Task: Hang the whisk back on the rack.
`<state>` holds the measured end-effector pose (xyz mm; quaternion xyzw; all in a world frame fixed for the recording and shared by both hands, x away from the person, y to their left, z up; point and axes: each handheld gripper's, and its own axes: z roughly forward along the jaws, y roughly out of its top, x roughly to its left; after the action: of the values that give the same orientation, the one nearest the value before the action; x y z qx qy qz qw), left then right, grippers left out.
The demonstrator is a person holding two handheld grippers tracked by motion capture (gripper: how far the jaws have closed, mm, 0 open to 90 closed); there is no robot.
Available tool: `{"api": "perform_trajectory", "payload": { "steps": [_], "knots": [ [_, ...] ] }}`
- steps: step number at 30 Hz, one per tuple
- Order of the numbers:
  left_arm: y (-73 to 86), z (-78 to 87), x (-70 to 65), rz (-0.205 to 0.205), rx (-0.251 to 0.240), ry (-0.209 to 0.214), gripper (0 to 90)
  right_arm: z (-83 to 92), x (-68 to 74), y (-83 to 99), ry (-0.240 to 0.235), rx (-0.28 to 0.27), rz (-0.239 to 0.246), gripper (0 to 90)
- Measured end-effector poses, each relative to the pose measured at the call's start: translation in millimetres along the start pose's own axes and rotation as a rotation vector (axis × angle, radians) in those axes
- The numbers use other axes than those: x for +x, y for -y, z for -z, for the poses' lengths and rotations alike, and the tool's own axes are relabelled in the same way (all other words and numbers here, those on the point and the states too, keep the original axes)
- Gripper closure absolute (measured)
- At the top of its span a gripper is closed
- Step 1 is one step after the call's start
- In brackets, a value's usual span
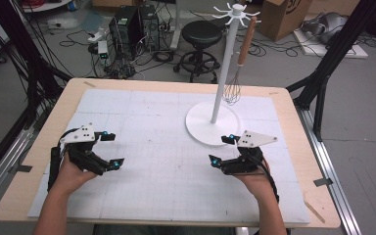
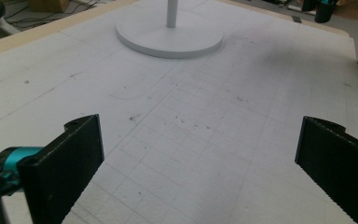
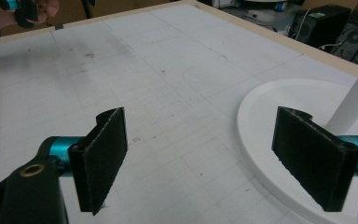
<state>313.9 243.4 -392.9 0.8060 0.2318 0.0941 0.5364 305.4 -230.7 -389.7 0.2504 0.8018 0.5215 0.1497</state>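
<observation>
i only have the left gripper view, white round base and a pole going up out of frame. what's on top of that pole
Observer: In the high view the stand ends in a ring of white hooks, and a whisk with a wooden handle hangs from one.
Operator: is my right gripper holding anything
Observer: No. The right gripper has its jaws wide apart with only bare mat between them.
Operator: how close is it to the base
Observer: Right beside it: in the right gripper view one jaw overlaps the edge of the stand's round base.
</observation>
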Motion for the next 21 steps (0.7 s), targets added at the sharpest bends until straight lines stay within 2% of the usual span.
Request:
{"api": "perform_trajectory", "payload": {
  "steps": [6, 10, 16, 21],
  "knots": [
    [-0.6, -1.5, -0.4, -0.001, -0.002, 0.000, 1.6, 0.9, -1.7, 3.1, -0.023, -0.001, -0.014, 16.5],
    [0.0, -2.7, 0.7, 0.001, -0.002, 0.008, 1.7, 6.0, -3.5, 6.1, -0.016, -0.024, -0.024, 16.5],
    [-0.1, -5.6, -1.9, -0.014, 0.010, 0.016, 1.6, 8.2, -2.1, 6.5, 0.001, -0.016, -0.032, 16.5],
    [-0.3, -3.2, -0.7, -0.009, -0.004, 0.013, 1.6, 4.9, -1.4, 6.4, -0.002, -0.004, -0.027, 16.5]
  ]
}}
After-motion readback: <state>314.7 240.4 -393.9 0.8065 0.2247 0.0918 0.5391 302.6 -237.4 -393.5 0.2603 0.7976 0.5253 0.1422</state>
